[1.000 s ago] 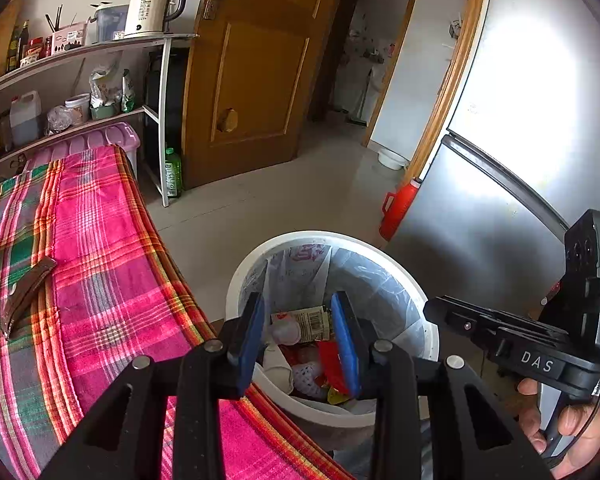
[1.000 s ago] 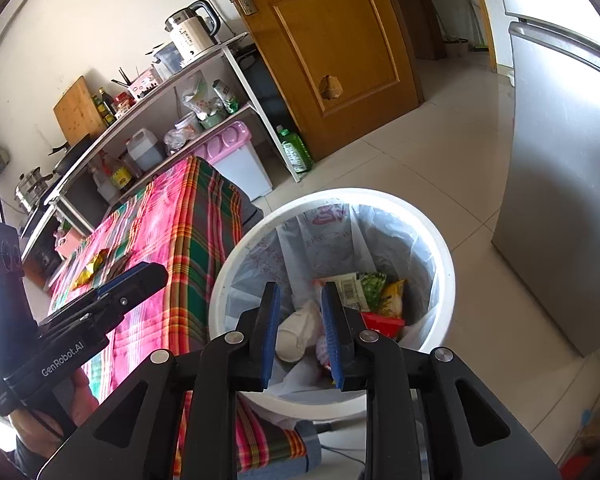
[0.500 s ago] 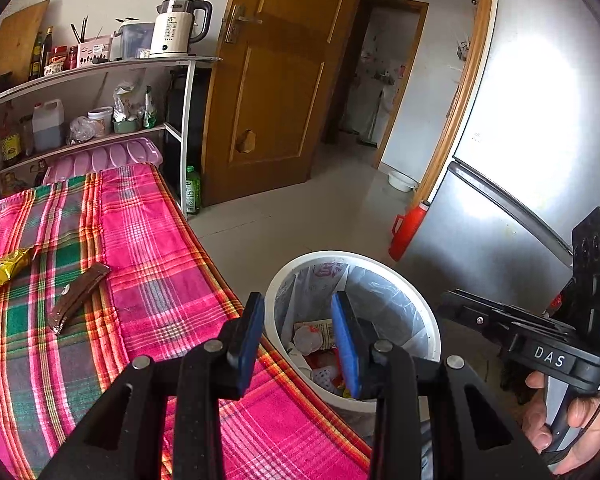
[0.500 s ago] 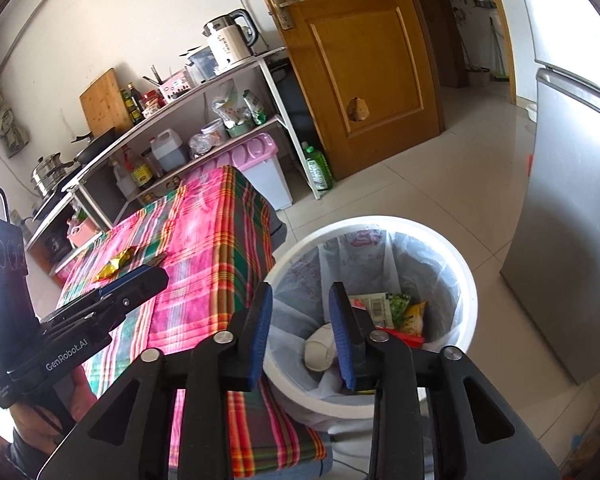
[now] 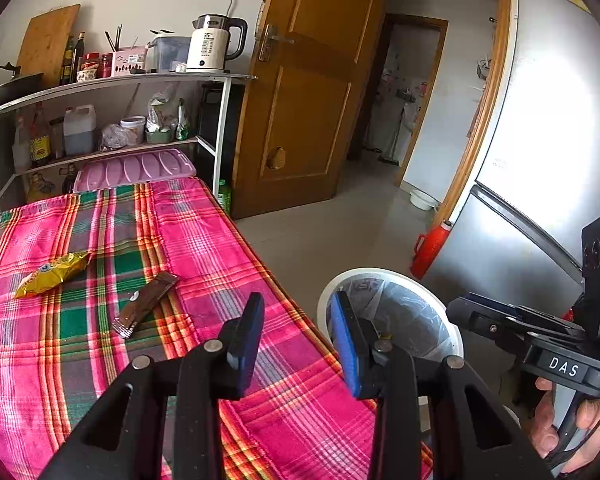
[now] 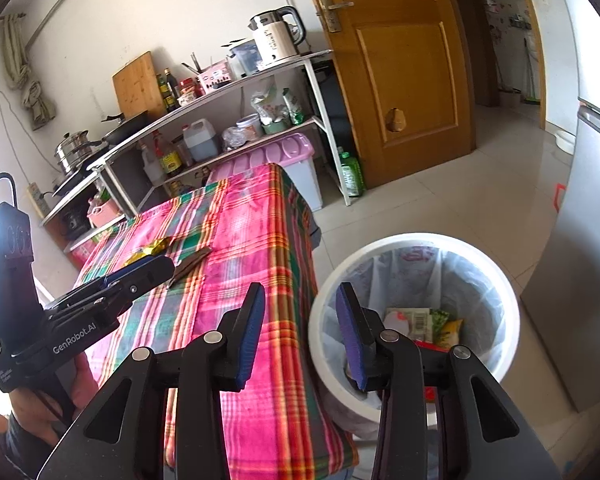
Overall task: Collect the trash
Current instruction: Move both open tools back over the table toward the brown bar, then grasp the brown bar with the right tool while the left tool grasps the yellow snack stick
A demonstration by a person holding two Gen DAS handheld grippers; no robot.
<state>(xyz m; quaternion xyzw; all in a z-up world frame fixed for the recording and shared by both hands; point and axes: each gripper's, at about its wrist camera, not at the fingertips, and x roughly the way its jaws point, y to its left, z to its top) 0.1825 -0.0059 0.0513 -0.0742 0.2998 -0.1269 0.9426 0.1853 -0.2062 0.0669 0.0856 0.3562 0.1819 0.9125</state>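
Observation:
A yellow snack bag (image 5: 52, 274) and a brown wrapper (image 5: 146, 308) lie on the pink plaid tablecloth (image 5: 228, 248); both also show in the right wrist view, the yellow bag (image 6: 148, 251) and the brown wrapper (image 6: 192, 262). The white bin (image 6: 414, 240) with a plastic liner stands off the table's right edge and holds several wrappers (image 6: 420, 322). My left gripper (image 5: 298, 336) hangs open over the table's edge with nothing between its fingers. My right gripper (image 6: 300, 330) straddles the table edge and the bin rim, its jaws opening and empty.
A metal shelf rack (image 5: 112, 80) with a kettle (image 5: 214, 42), bottles and jars stands behind the table. A pink-lidded box (image 5: 134, 168) sits at the table's far end. A wooden door (image 5: 300, 92), a grey fridge (image 5: 540, 168) and a red flask (image 5: 432, 248) flank the tiled floor.
Both grippers have pulled back and up from over the bin toward the table. The right gripper's jaws have spread wider. The yellow bag and brown wrapper have come into fuller view.

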